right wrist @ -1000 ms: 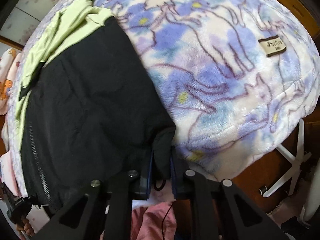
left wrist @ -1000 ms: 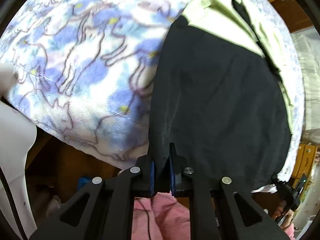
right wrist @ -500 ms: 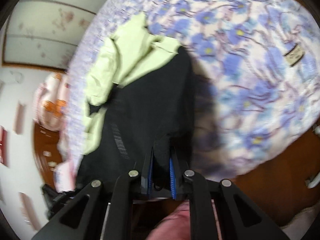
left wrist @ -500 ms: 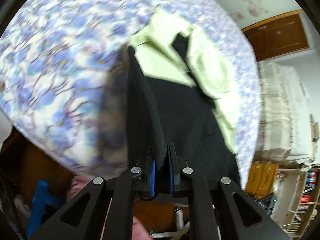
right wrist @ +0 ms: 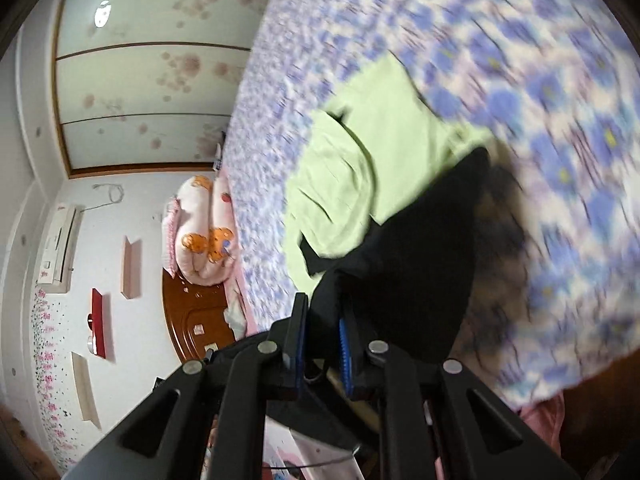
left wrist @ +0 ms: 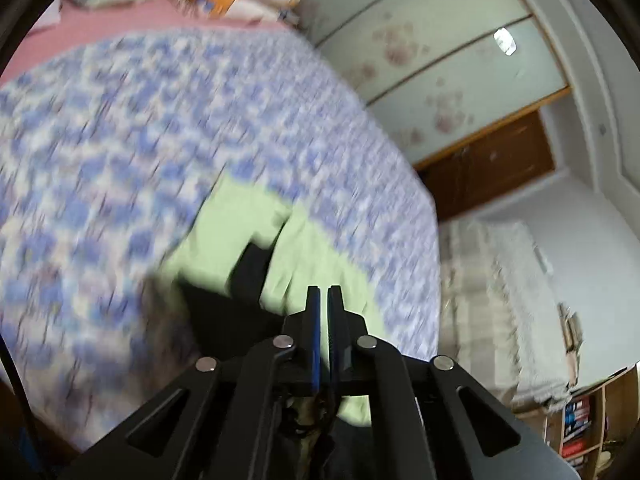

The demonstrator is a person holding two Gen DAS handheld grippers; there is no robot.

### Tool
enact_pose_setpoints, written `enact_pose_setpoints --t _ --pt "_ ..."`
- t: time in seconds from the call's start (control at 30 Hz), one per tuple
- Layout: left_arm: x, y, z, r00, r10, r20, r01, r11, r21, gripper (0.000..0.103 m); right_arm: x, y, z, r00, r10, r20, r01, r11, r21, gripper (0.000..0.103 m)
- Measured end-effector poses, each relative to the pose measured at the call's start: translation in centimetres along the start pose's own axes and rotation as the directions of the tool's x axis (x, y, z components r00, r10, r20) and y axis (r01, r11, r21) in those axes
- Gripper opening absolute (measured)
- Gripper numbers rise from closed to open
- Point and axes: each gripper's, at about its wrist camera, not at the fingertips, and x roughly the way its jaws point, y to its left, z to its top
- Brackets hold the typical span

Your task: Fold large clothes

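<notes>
Over the bed (left wrist: 120,160), with its blue-flowered fleece blanket (right wrist: 560,120), I had both tools raised and angled down at the garment. The right hand-held gripper (right wrist: 323,312) was clamped on a fold of the black fabric, which stood pinched between its blue pads (right wrist: 344,344) and ran away from them in a taut dark sheet toward the blanket. I judged that this lifted edge was being carried up and over so the lower part could be laid onto the upper part.

The left hand-held gripper (left wrist: 323,300) had its jaws drawn together, with only a sliver showing between the pads. I could not see cloth rising between the tips there; dark fabric hung just below and behind the jaws, so whether any of it was caught lower down I could not tell. Holding the two corners level would keep the fold line straight, which I took to be the reason for the matched pose.

The jacket (right wrist: 420,260) itself lay on the blanket, near the bed's closer edge. It was black over most of its body, with a pale green upper section (left wrist: 240,240) that looked like shoulders and collar or hood, rumpled into soft ridges, and a black strip cutting through the green. Blur hid finer detail.
</notes>
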Motion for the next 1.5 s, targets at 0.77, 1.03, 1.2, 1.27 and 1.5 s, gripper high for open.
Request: enact_pose_setpoints --t 0.77,1.03,1.2,1.27,1.5 --pt "11.5 11.5 -0.1 0.875 0.179 -0.449 -0.268 0.953 -0.143 0.048 4.1 6.3 8.0 0.997 -0.071 -0.033 0.068 0.994 -0.088 0.013" --pt "15.1 11.9 -0.6 0.817 0.256 -0.518 -0.352 0.931 -0.095 0.075 2.2 5.5 6.5 0.995 -0.092 -0.034 0.089 0.991 -0.097 0.013" --pt "19.7 13.4 -1.2 0.72 0.323 -0.614 -0.472 0.877 -0.093 0.053 1.7 5.4 5.9 0.995 -0.1 -0.028 0.096 0.99 -0.103 0.013" --pt "20.4 14.0 -1.6 0.693 0.342 -0.635 -0.511 0.854 -0.099 0.012 1.5 5.3 5.7 0.995 -0.101 -0.023 0.099 0.99 -0.096 0.013" --pt "18.1 12.8 -1.5 0.727 0.359 -0.585 -0.514 0.85 -0.116 0.004 1.1 5.4 5.5 0.992 -0.123 -0.007 0.122 0.989 -0.086 0.013"
